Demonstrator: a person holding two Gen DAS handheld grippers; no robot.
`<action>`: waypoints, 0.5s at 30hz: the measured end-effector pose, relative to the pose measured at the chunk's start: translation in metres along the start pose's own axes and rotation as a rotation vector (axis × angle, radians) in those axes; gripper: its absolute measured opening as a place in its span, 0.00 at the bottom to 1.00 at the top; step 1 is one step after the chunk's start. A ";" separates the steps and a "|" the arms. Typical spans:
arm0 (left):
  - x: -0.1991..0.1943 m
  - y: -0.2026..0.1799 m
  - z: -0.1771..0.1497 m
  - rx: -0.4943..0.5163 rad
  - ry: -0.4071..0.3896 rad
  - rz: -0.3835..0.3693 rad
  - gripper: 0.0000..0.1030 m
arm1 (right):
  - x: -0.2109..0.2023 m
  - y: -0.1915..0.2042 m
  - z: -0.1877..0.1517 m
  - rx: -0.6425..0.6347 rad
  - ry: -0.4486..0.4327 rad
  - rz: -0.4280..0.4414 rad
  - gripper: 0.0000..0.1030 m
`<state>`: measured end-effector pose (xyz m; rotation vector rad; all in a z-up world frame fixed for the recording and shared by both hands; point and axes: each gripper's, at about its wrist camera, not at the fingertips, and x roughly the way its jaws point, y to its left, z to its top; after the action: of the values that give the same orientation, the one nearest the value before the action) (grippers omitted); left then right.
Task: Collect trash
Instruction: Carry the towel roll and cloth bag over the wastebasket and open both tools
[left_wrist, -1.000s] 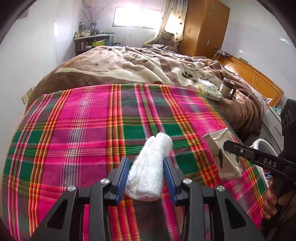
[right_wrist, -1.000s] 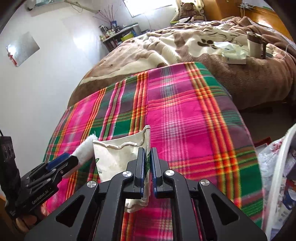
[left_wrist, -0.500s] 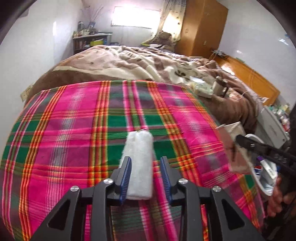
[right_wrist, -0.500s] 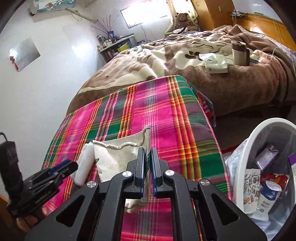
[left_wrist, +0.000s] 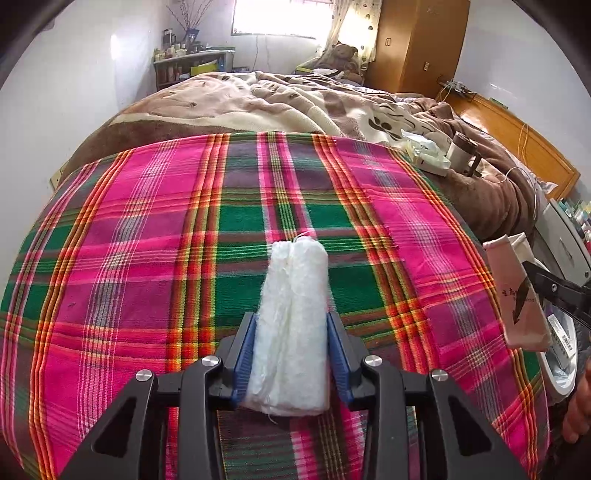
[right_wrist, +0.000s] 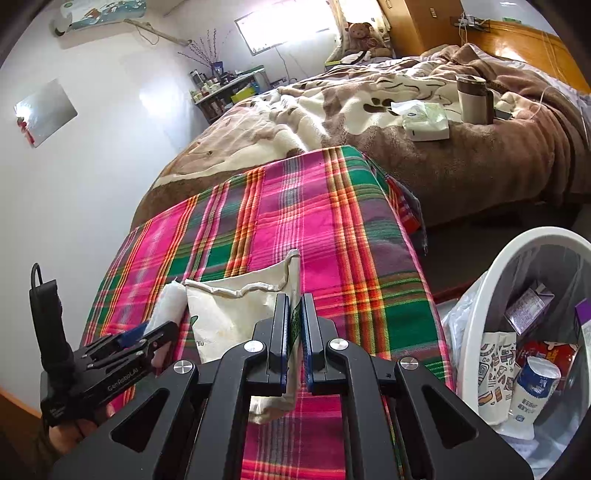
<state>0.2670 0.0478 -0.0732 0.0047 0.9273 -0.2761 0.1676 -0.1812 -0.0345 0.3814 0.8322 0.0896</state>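
Note:
My left gripper is shut on a white rolled wad of tissue and holds it above the plaid blanket. It also shows in the right wrist view. My right gripper is shut on a cream paper bag, lifted off the blanket; the bag shows in the left wrist view at the right. A white trash bin with several discarded packages inside stands on the floor to the right of the bed edge.
Beyond the plaid blanket lies a brown and cream blanket. On it sit a tissue pack and a brown cup. A wooden wardrobe and a shelf stand at the far wall.
Both grippers have moved right with their loads. The right gripper with the bag has swung towards the bin, which has come into fuller view. Both stay shut.

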 end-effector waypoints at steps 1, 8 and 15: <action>-0.002 -0.002 0.000 0.004 -0.007 0.003 0.32 | -0.001 0.000 0.000 -0.001 -0.004 -0.002 0.06; -0.038 -0.027 -0.003 0.041 -0.094 -0.016 0.32 | -0.022 -0.005 -0.004 -0.006 -0.039 -0.008 0.06; -0.076 -0.062 -0.006 0.081 -0.165 -0.050 0.32 | -0.055 -0.017 -0.006 0.003 -0.097 -0.016 0.06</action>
<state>0.2050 0.0062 -0.0098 0.0335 0.7531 -0.3549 0.1244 -0.2071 -0.0055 0.3789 0.7395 0.0550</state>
